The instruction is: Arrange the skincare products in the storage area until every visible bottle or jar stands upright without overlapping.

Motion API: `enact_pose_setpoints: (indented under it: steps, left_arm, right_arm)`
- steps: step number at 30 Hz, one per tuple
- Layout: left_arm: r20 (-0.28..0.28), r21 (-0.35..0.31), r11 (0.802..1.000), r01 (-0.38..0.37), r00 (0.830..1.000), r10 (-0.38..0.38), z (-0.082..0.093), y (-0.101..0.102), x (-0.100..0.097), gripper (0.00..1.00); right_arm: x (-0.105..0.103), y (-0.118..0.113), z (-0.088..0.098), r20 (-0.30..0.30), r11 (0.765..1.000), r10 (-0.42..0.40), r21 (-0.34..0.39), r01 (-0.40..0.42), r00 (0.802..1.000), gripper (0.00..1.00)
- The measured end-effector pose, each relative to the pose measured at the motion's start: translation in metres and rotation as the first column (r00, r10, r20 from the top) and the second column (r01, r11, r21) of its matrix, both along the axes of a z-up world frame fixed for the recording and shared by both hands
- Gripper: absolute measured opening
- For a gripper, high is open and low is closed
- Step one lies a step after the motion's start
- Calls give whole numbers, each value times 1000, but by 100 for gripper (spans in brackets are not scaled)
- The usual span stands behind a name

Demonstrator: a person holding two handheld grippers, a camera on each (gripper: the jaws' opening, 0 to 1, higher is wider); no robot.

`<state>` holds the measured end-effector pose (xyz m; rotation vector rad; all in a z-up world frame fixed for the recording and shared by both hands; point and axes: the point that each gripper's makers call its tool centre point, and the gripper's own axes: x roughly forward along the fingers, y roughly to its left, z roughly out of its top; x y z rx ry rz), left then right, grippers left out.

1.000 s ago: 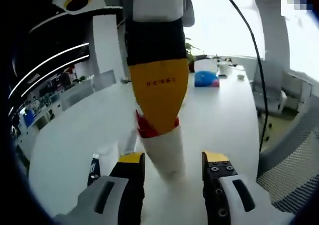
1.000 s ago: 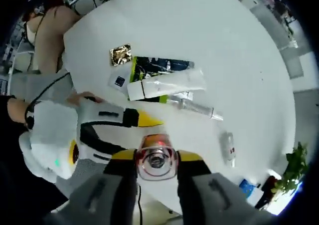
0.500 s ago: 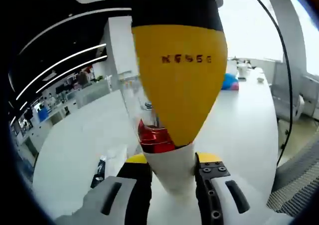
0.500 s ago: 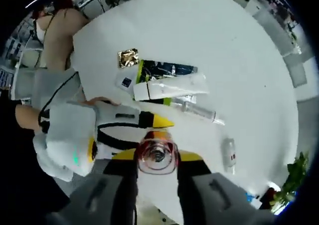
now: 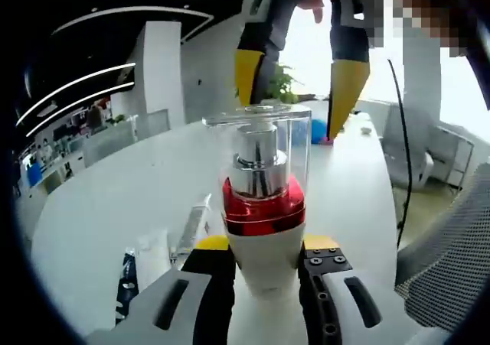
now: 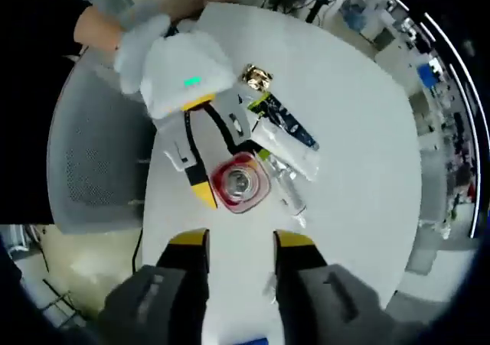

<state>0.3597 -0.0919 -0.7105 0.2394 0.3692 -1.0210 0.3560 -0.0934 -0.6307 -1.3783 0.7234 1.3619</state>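
Left gripper view has my left claw [image 5: 264, 255] clamped on the upright pump bottle [image 5: 262, 207] on the surface [image 5: 99, 207], right claw [image 6: 239, 245] hanging open and empty at 12 o'clock above it.

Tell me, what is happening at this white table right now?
A person is tidying skincare products with two handheld grippers. The left gripper has its fingers closed on the white base of a pump bottle with a red collar and clear cap, standing upright on the table. The right gripper hangs open above it. A tube and sachets lie flat beside the bottle.
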Motion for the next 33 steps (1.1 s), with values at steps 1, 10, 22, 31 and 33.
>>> enact_pose_setpoints:
  steps: [1, 10, 22, 31, 33]
  left_arm:
    - [0, -2, 1000, 16, 1000, -16, 0, -2, -2, 28]
    - [3, -18, 989, 147, 989, -147, 0, -14, -15, 28]
    - [7, -23, 979, 201, 980, -201, 0, -17, -18, 28]
    - [-19, -17, 995, 98, 995, -98, 5, -4, -22, 28]
    - [1, -9, 998, 60, 998, -60, 7, 3, -20, 29]
  right_arm:
    - [-2, 4, 0, -4, 998, 56, 9, -56, 998, 29]
    - [-19, 13, -13, -100, 987, 147, -44, -152, 984, 30]
    - [-22, 22, -14, -195, 997, 52, -43, -61, 979, 28]
    - [-29, 24, -14, -204, 991, -131, -62, 121, 970, 27]
    - [-28, 25, -14, -198, 977, -211, -80, 199, 957, 27]
